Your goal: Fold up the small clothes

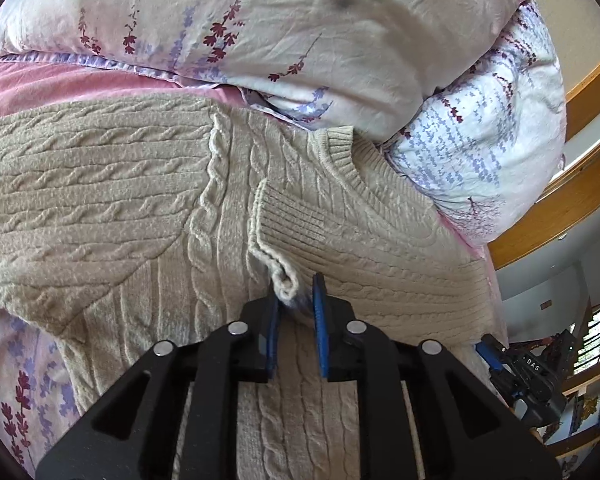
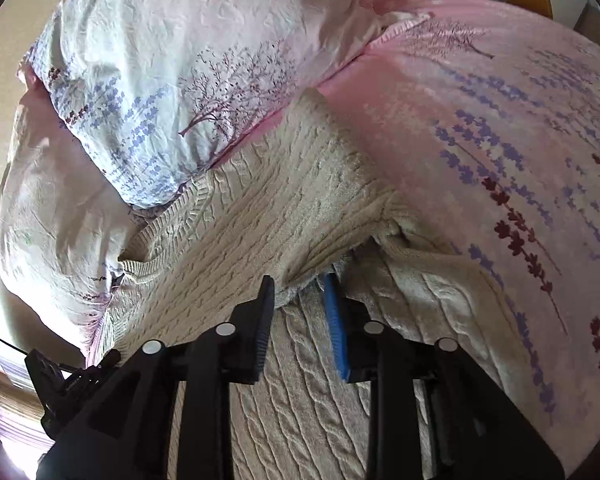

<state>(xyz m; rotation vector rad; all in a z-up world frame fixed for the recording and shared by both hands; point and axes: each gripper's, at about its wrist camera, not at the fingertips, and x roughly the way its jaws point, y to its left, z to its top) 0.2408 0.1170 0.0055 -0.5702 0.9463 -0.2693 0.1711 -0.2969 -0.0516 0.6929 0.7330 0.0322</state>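
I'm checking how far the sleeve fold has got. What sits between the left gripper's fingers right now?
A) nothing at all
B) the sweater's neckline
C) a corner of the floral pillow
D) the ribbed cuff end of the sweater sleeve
D: in the left wrist view the left gripper has the rolled cuff end of the beige cable-knit sweater sleeve lying between its parted fingers, while the neckline and floral pillow lie farther off.

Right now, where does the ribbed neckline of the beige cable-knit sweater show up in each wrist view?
Left wrist view: the ribbed neckline sits just right of centre, curving below the floral pillow.
Right wrist view: the neckline lies at centre-left, tucked under the same pillow.
Shared landmark: the pillow printed with purple sprigs and a small tree, touching the sweater in both views.
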